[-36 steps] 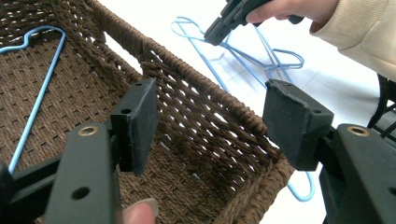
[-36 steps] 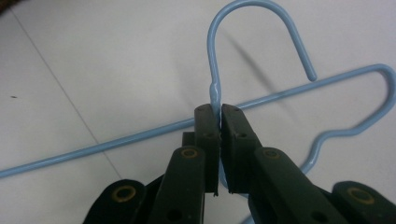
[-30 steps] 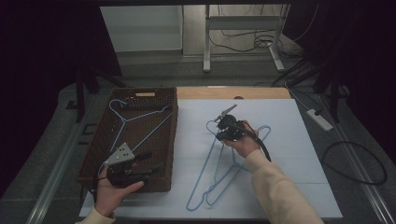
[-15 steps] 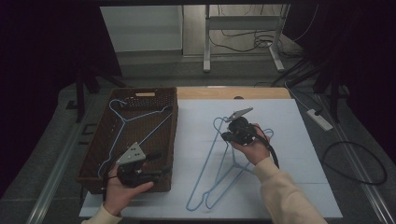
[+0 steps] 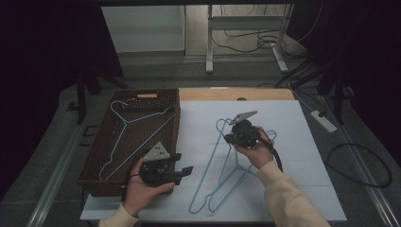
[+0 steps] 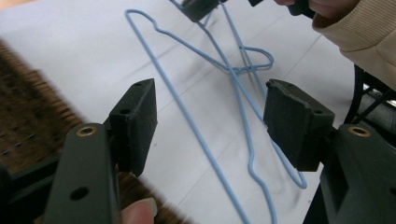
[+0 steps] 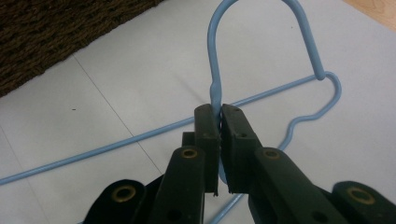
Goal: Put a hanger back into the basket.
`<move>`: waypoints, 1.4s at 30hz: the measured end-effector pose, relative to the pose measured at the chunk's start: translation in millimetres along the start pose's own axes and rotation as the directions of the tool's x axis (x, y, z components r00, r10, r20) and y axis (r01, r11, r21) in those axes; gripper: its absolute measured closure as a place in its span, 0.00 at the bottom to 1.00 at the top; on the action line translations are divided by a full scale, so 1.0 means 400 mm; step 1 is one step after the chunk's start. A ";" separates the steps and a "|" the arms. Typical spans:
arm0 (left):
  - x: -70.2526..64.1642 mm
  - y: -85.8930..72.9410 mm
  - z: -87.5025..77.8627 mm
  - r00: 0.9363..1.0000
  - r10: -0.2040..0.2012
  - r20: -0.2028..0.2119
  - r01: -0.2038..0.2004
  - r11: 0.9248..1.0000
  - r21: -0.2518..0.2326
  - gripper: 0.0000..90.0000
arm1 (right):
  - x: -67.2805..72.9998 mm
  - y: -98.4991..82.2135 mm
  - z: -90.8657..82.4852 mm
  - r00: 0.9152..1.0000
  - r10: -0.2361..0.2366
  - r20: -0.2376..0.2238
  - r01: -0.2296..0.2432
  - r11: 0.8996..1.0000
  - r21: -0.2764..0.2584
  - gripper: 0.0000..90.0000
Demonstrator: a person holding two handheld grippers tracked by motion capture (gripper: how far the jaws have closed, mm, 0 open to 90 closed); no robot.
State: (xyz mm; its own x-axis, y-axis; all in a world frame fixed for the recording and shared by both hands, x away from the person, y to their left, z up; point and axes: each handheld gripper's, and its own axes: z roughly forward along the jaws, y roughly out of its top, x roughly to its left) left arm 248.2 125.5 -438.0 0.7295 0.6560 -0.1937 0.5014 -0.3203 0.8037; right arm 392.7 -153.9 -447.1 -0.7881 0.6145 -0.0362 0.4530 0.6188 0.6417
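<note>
Two light-blue wire hangers lie crossed on the white sheet. My right gripper is shut on the neck of one blue hanger, just under its hook, which points away from the jaws. The other blue hanger lies flat under it. My left gripper is open with nothing between its pads, low over the sheet by the basket's front right corner. A third blue hanger rests in the brown wicker basket.
The basket takes up the left side of the table. Behind the sheet runs a strip of bare wood. A power strip and cables lie on the floor to the right. The right hand's gripper is at the top of the left gripper view.
My left gripper has moved right, from over the basket's front to its right corner above the sheet. My right gripper has shifted slightly right with the hanger neck in its jaws.
</note>
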 end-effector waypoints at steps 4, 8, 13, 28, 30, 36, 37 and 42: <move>-0.015 0.018 0.029 1.000 -0.001 0.021 0.001 1.000 0.015 0.40 | 0.003 -0.001 0.000 1.000 -0.001 0.001 0.001 1.000 -0.006 0.95; -0.028 0.034 0.059 0.999 -0.005 0.041 0.003 0.999 0.034 0.39 | 0.003 0.000 -0.001 1.000 -0.002 0.000 0.002 1.000 -0.010 0.95; -0.039 0.044 0.090 0.999 -0.018 0.049 0.015 0.998 0.059 0.38 | 0.005 0.001 -0.004 1.000 -0.002 0.001 0.002 1.000 -0.016 0.95; -0.090 0.063 0.208 0.999 -0.039 0.034 0.033 0.988 0.152 0.38 | 0.007 -0.005 -0.014 1.000 -0.005 0.001 0.005 0.999 -0.034 0.95; -0.094 0.064 0.220 0.999 -0.033 0.032 0.028 0.986 0.163 0.38 | 0.007 -0.005 -0.014 1.000 -0.006 0.000 0.006 0.999 -0.035 0.95; -0.104 0.064 0.265 0.999 -0.034 0.011 0.031 0.983 0.182 0.38 | 0.010 -0.007 -0.018 1.000 -0.007 0.003 0.008 0.999 -0.039 0.95; -0.103 0.063 0.273 0.999 -0.036 0.003 0.034 0.982 0.183 0.38 | 0.010 -0.007 -0.018 1.000 -0.007 0.003 0.007 0.999 -0.039 0.95; -0.090 0.054 0.311 0.997 -0.072 -0.018 0.074 0.979 0.189 0.42 | 0.015 -0.013 -0.022 1.000 -0.006 0.002 0.006 0.999 -0.049 0.95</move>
State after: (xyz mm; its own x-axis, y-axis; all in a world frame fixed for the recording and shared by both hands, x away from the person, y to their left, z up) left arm 290.6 10.1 -483.6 0.6834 0.6891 -0.2409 0.6327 -0.3945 0.6664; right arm 382.0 -157.9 -443.9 -0.7901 0.6116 -0.0415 0.4272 0.5978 0.6783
